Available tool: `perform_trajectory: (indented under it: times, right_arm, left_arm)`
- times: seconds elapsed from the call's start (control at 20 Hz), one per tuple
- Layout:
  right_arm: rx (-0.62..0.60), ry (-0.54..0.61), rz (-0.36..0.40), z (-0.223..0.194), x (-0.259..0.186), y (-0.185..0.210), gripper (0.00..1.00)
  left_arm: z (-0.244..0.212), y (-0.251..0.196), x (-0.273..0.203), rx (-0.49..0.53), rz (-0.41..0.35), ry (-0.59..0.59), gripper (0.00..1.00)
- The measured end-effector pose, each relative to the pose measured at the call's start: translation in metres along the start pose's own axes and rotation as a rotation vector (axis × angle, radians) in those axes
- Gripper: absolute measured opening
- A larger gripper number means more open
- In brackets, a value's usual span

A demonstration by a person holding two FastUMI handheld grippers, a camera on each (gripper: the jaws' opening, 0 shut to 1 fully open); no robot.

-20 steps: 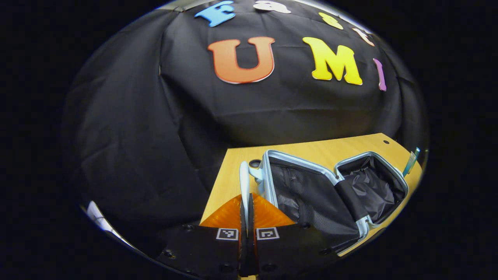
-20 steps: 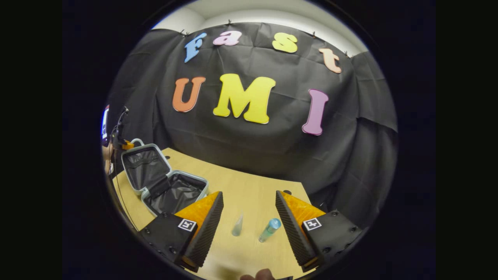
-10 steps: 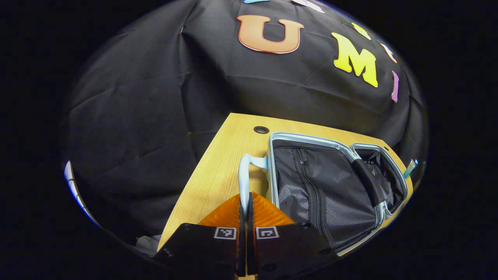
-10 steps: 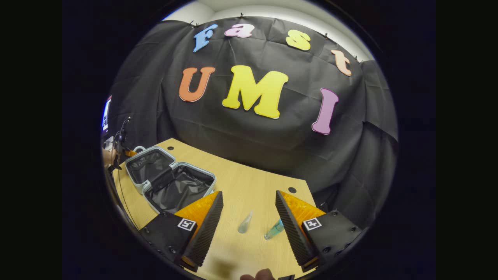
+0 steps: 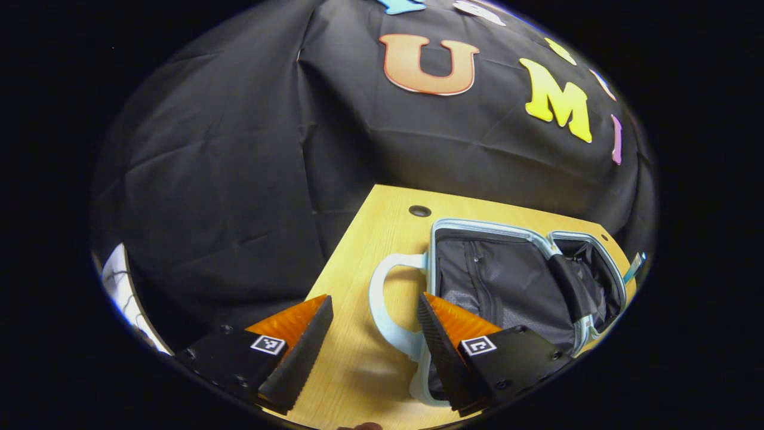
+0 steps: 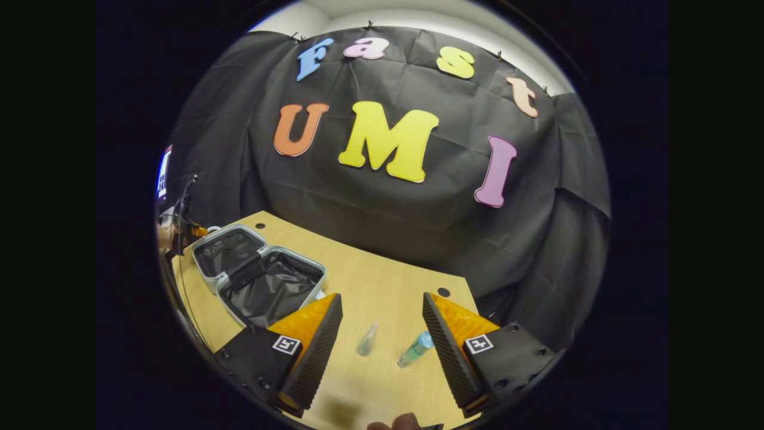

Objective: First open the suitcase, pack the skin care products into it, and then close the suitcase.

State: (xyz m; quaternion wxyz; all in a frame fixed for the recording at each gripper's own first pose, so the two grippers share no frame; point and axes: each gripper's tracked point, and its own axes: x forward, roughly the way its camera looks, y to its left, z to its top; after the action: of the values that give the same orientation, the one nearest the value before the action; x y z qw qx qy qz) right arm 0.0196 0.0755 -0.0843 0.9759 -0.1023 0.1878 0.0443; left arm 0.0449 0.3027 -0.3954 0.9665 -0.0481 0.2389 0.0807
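Lying open on the wooden table [image 5: 352, 280], suitcase [image 5: 507, 286] seen in the left gripper view just ahead of and to the right of the left gripper [image 5: 373, 334], fingers spread wide apart and pressing on nothing. Pale curved handle [image 5: 385, 304] of the case between the two fingers, nearer the right-hand one and partly behind it; whether touching it cannot be told. Both halves flat and side by side, pale blue-grey rim, dark lining, zipped mesh panel in the near half, a dark strap crossing the hinge between the halves. Near corner of the case covered by the right-hand finger [image 5: 444, 334]; far half squeezed at the edge of the view, hard to read. Thin teal item at that far edge beyond the case, too small to identify. Seen in the right gripper view, same suitcase [image 6: 259, 278] lying well to the left of the right gripper [image 6: 382, 334], fingers likewise held wide apart, empty. Two small skin care products on the table between those fingers: a clear bottle [image 6: 367, 339] lying about midway, a teal bottle [image 6: 416, 349] lying close beside the right-hand finger, touching neither. Clear bottle faint against the wood, outline hard to make out. Lower end of the teal bottle clear, cap end bluish
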Motion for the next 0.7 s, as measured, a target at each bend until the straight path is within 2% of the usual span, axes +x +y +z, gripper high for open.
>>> perform_trajectory:
  times: [0.1, 0.25, 0.45, 0.5, 0.65, 0.7]
  right_arm:
    - [0.031, -0.015, 0.007, 0.002, -0.001, -0.006, 0.81]
    - [0.058, -0.027, 0.025, -0.001, -0.004, -0.014, 0.81]
    - [0.091, -0.074, 0.015, 0.004, -0.012, -0.045, 0.81]
    - [0.100, -0.086, 0.004, 0.004, -0.015, -0.056, 0.81]
    - [0.121, -0.119, -0.023, 0.003, -0.022, -0.084, 0.80]
    - [0.129, -0.124, -0.030, 0.001, -0.025, -0.093, 0.81]
  left_arm:
    - [0.031, -0.012, -0.026, 0.022, 0.011, -0.071, 0.92]
    - [0.078, -0.053, -0.074, 0.060, 0.029, -0.171, 0.94]
    - [0.136, -0.137, -0.133, 0.122, 0.039, -0.325, 0.95]
    - [0.147, -0.164, -0.145, 0.123, 0.029, -0.359, 0.96]
    - [0.147, -0.256, -0.169, 0.142, -0.075, -0.389, 0.95]
    - [0.144, -0.285, -0.174, 0.146, -0.115, -0.388, 0.90]
